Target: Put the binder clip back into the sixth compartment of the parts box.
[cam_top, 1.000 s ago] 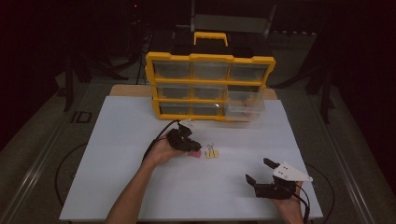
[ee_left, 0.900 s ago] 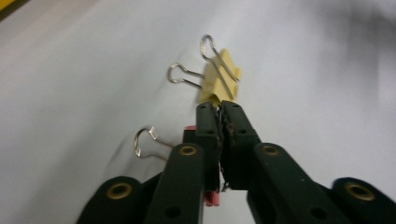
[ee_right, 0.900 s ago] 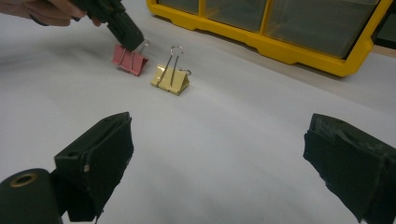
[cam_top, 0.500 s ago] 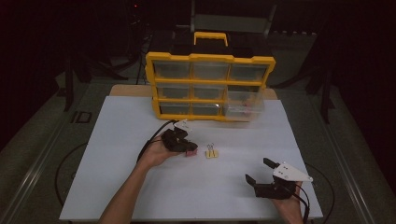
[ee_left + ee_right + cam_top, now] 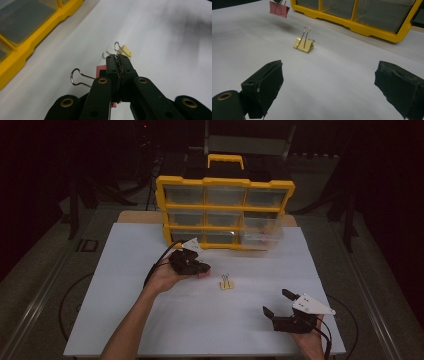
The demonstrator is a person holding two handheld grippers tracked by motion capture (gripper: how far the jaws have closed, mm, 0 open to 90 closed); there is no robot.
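My left gripper (image 5: 202,269) hangs a little above the white table (image 5: 125,310), left of centre, shut on a pink binder clip (image 5: 101,70). The clip's wire handle sticks out to the side of the jaws. From the right gripper view the pink binder clip (image 5: 279,9) hangs clear of the surface. A yellow binder clip (image 5: 227,284) stands on the table just right of the left gripper, handles up, also visible as the yellow clip (image 5: 304,44). My right gripper (image 5: 276,303) rests at the front right, open with nothing between its jaws.
A yellow drawer organizer (image 5: 225,212) with clear compartments stands at the back of the table, its lower right drawer pulled out. A black cable trails from the left gripper across the table's left side.
The left gripper has risen off the table with the pink clip in it. The right gripper has stayed where it was.
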